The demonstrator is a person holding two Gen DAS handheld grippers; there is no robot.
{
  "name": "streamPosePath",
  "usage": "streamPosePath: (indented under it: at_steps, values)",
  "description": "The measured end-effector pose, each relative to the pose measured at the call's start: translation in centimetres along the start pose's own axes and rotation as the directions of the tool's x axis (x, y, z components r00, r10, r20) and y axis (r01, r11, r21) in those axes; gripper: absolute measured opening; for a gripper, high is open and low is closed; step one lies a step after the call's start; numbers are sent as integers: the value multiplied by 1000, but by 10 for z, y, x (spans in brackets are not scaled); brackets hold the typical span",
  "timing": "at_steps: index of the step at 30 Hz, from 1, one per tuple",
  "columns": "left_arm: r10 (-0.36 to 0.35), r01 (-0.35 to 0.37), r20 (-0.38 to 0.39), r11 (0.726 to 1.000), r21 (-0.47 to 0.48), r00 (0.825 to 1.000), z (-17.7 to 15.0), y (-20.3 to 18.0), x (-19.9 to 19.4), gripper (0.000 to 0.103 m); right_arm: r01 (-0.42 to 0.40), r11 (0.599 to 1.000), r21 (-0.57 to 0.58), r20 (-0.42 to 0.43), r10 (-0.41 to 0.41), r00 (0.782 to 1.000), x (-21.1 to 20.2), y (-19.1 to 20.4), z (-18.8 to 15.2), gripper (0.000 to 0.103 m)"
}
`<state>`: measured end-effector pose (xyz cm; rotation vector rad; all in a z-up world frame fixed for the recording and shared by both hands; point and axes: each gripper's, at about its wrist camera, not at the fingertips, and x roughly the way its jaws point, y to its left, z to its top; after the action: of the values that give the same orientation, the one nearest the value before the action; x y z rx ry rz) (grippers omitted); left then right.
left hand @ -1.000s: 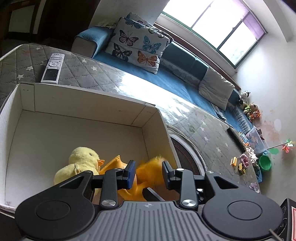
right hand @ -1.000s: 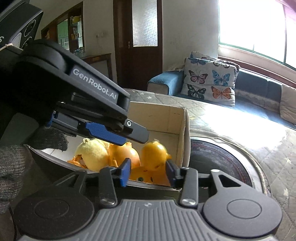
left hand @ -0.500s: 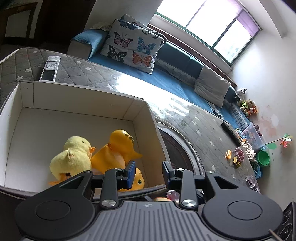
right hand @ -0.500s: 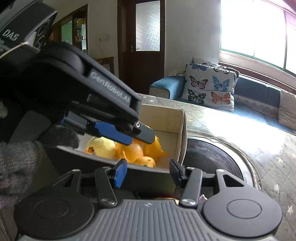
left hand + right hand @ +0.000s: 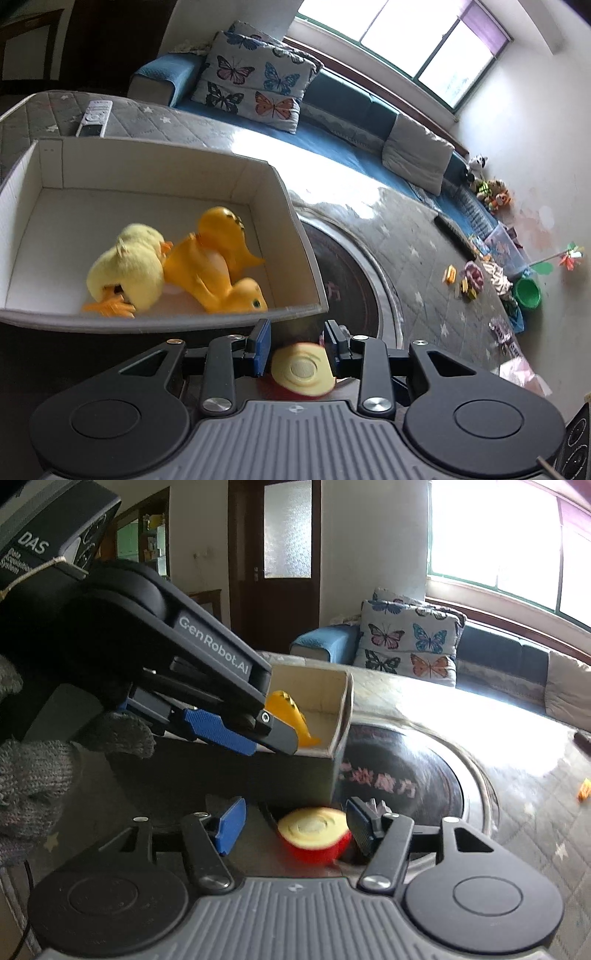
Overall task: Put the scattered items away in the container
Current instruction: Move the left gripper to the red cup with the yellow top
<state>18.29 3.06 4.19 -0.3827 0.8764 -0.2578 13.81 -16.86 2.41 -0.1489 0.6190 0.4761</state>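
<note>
My left gripper (image 5: 297,345) is low, jaws apart w/ gap between pads. My right gripper (image 5: 293,821) is also low, jaws spread wider. My grey-gloved left hand (image 5: 40,771) grips the left tool, angled across right cam's view.

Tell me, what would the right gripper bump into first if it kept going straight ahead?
Probably the red-and-yellow toy lying between the open right gripper fingers; behind it stands the box corner. Depth is uncertain.

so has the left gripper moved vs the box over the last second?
Yes. The left gripper has pulled back out of the box, now sitting below its near wall over a red toy.
</note>
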Motion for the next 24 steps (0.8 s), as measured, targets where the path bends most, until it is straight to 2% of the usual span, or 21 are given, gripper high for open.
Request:
streamPosePath:
  at_steps: [9,16,24]
  values:
    - [18,-17,-55,1000,15,998,-16,-8,16,35,8,999,47,-45,-6,999,4,-7,-20,62]
    - [42,-41,-62,999,24,997,-15,-9,24,35,5,997,77,-59,0,998,12,-10,-25,62]
    - [32,-31,-80,999,13,996,-10,-9,36,35,10,994,107,-78,-1,997,31,-11,-25,63]
